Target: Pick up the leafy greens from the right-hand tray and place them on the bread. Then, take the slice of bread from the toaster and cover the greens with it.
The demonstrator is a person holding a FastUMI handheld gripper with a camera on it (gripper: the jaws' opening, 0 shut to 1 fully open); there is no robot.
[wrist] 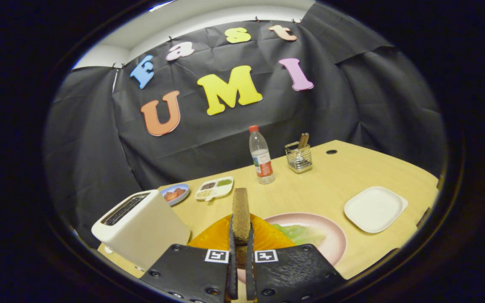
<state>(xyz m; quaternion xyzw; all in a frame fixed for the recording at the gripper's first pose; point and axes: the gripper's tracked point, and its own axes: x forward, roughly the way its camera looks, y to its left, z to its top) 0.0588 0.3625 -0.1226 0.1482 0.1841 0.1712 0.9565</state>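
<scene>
Since the scene is read from the gripper view, each line below is reporting one item.
Gripper: the gripper is standing nearly closed, both fingers pressing on the flat faces of the bread slice, which is standing upright on edge between them.
Step in hand: judged as the covering stage; the slice is being carried toward the pink plate.
Leafy greens: the leafy greens are lying on the pink plate, just beyond the fingers and to the right; what lies under them cannot be told.
Orange item: an orange food piece is lying just ahead of the fingers, partly hidden.
Toaster: the toaster is standing near left on the table, its slots facing up.
White tray: the white tray is sitting to the right of the plate.
Risk: the slice is being held on edge, so releasing before tilting it flat could let it topple off the greens.
Risk: a thin grip on crumbly bread could be breaking the slice.
</scene>
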